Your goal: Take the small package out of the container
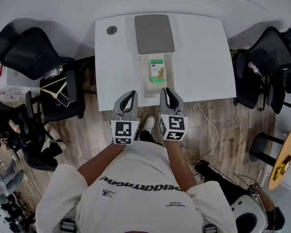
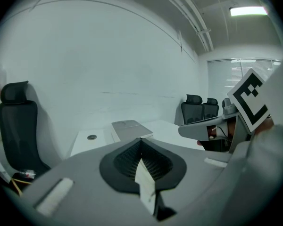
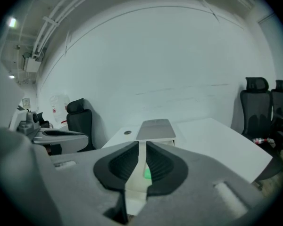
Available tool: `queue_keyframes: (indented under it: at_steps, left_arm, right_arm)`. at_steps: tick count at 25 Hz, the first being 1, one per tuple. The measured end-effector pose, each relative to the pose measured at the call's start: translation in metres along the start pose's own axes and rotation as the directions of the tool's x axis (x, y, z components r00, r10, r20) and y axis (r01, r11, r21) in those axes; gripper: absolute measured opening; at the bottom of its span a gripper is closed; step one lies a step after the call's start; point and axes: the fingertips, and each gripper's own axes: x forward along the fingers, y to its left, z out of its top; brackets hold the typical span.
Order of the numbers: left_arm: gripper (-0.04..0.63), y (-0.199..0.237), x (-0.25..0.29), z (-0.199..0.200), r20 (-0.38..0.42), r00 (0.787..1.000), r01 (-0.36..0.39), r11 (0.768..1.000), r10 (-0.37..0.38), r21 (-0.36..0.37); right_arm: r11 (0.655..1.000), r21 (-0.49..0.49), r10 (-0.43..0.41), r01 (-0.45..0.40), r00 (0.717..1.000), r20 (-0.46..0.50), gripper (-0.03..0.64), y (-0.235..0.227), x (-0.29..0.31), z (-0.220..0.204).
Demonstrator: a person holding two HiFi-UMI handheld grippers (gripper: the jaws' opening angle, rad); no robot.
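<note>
Small package (image 1: 158, 70), green-and-white, lies flat inside container (image 1: 144, 81).

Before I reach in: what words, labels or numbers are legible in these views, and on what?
Nothing reads clearly.
On the small package in the container: green-and-white label, print too small.
On the shirt: black lettering, upside down in the head view, too blurred to spell out.
On the marker cubes of the left gripper and right gripper: black-and-white squares, no words.
</note>
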Motion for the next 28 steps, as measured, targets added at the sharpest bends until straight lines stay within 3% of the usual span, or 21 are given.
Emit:
queue_keyframes:
  at_steps: [28]
  left_arm:
    - [-0.002,0.02,0.034,-0.021,-0.07,0.998,-0.009,1.0,0.007,-0.026]
  right_arm:
    - [0.999,0.039,0.006,0.003,0.976,-0.219,0.215,-0.012,0.082,-0.047]
